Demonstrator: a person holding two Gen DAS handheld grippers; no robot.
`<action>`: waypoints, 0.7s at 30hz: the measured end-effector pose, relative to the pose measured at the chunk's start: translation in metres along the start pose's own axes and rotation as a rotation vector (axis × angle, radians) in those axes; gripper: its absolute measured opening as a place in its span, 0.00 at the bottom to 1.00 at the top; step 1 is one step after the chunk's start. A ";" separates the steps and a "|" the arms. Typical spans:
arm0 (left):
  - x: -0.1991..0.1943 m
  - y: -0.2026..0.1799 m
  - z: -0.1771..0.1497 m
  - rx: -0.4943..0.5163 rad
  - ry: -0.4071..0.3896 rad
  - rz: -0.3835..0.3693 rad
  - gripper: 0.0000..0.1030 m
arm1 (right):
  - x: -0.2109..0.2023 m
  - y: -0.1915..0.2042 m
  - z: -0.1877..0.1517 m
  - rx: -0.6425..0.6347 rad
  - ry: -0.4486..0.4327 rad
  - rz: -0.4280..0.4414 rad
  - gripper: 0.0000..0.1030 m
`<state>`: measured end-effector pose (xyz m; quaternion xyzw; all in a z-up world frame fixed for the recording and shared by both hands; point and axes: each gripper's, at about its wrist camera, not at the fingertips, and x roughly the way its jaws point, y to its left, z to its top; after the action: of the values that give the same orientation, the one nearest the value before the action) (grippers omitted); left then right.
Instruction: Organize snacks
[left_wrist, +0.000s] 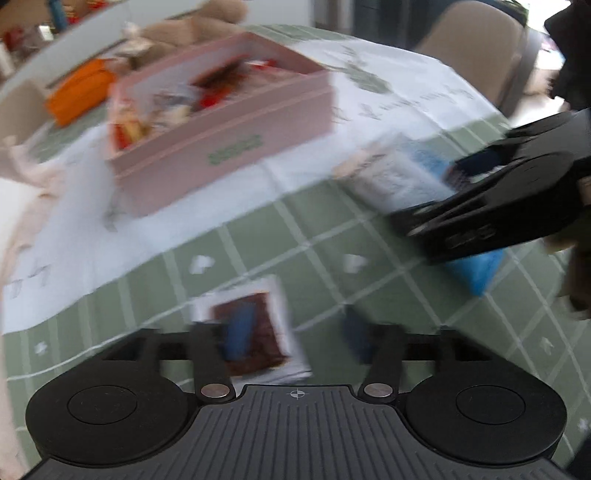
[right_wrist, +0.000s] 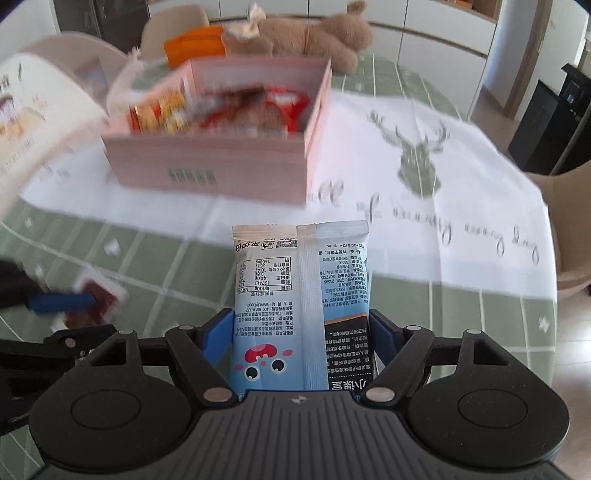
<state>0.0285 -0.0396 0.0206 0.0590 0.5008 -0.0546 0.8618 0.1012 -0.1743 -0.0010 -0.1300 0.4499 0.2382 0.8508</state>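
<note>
A pink box (right_wrist: 218, 162) holding several snack packets stands on the white cloth; it also shows in the left wrist view (left_wrist: 236, 129). My right gripper (right_wrist: 301, 328) is shut on a light blue snack packet (right_wrist: 301, 291), held above the table in front of the box. In the left wrist view this gripper (left_wrist: 436, 210) and its packet (left_wrist: 402, 173) are at the right. My left gripper (left_wrist: 295, 339) is open low over a small white packet with a brown picture (left_wrist: 255, 332) on the green checked cloth. That packet also shows at the left of the right wrist view (right_wrist: 94, 299).
A brown plush toy (right_wrist: 314, 35) and an orange item (right_wrist: 195, 44) lie behind the box. A white bag with printed pictures (right_wrist: 33, 107) stands at the left. Chairs (right_wrist: 569, 229) surround the table. The white deer-print cloth (right_wrist: 424, 166) covers the middle.
</note>
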 end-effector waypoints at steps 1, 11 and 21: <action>0.000 0.002 0.000 -0.009 0.005 -0.018 0.75 | 0.001 0.000 -0.003 0.000 -0.011 -0.005 0.78; -0.001 0.031 -0.006 -0.138 0.030 0.063 0.67 | 0.000 0.004 -0.009 -0.008 -0.025 0.001 0.80; -0.002 0.038 -0.001 -0.153 0.033 0.019 0.61 | -0.001 0.009 -0.007 -0.021 -0.012 -0.006 0.81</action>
<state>0.0320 -0.0015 0.0238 -0.0016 0.5172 -0.0071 0.8559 0.0916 -0.1702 -0.0046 -0.1390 0.4420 0.2411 0.8527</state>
